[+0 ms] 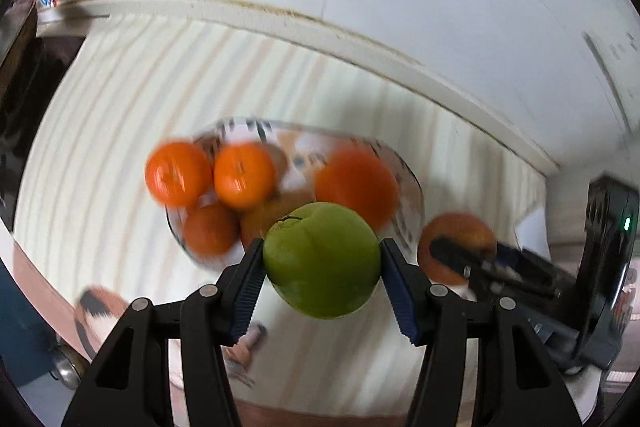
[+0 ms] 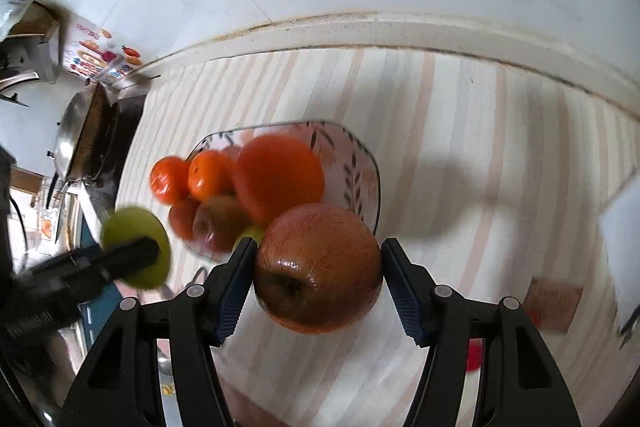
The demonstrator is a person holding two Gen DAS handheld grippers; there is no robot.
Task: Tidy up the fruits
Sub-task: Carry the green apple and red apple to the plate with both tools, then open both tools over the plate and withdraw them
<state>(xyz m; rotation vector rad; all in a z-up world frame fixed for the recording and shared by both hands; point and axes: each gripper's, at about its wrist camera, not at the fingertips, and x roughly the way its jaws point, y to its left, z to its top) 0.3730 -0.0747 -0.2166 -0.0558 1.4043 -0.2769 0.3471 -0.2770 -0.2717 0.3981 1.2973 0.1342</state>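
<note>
My left gripper [image 1: 322,261] is shut on a green apple [image 1: 322,261], held in the air above the striped counter. My right gripper [image 2: 318,267] is shut on a red-brown apple [image 2: 318,267], also lifted. Below both sits a glass bowl [image 2: 360,167] with a leaf pattern, holding several oranges [image 2: 280,179] and another reddish fruit [image 2: 216,223]. One small orange [image 1: 178,173] rests at the bowl's left rim. In the left wrist view the right gripper's finger [image 1: 460,253] crosses its apple [image 1: 460,227] to the right. In the right wrist view the green apple [image 2: 136,227] shows at the left in the other gripper.
A raised cream ledge [image 1: 280,23] and white wall bound the counter behind the bowl. A metal pan [image 2: 72,131] and stove stand at the far left. A brown card [image 2: 554,303] and a small red object [image 2: 474,355] lie on the counter at the right.
</note>
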